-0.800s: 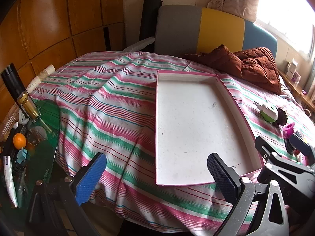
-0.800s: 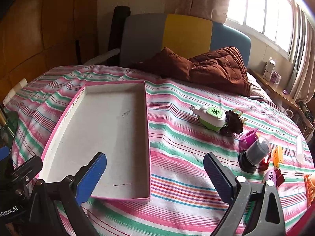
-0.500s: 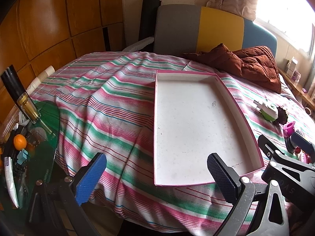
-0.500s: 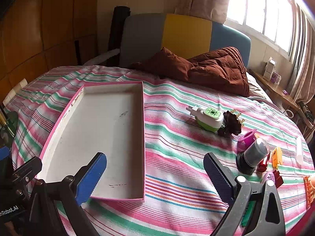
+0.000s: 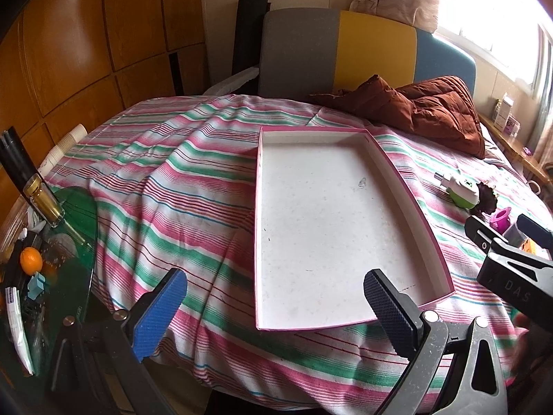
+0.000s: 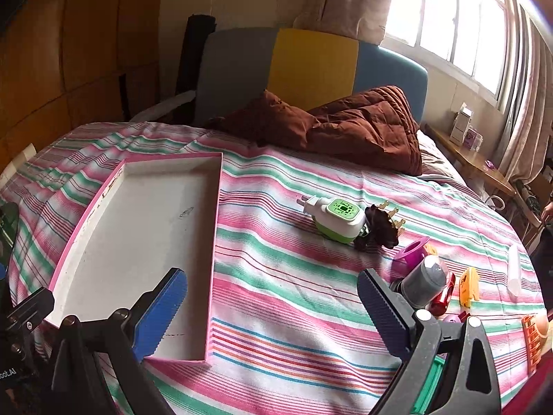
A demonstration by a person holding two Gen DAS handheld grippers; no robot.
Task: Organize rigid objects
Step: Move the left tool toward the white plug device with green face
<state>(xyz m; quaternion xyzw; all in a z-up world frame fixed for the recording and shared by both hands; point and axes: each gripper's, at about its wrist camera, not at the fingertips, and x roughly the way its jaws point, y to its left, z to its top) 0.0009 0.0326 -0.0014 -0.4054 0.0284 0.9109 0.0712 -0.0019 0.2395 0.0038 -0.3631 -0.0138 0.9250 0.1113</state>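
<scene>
**Pink tray bare, both claws wide and holding nothing**

Pink-rimmed tray lies flat on the striped bedsheet, white floor bare (a few scuffs only). Left gripper hangs over the tray's near edge, jaws spread full, nothing between the pads. Right gripper same: fully spread, no grip, over the sheet just right of the tray's near corner.

Loose items sit right of the tray, well apart from it: green-white plug-in unit lying on its side, dark hair clip touching it, magenta cup, grey cylinder next to the right claw's outer finger, red piece, orange piece. Brown quilt bunched at the headboard.
</scene>
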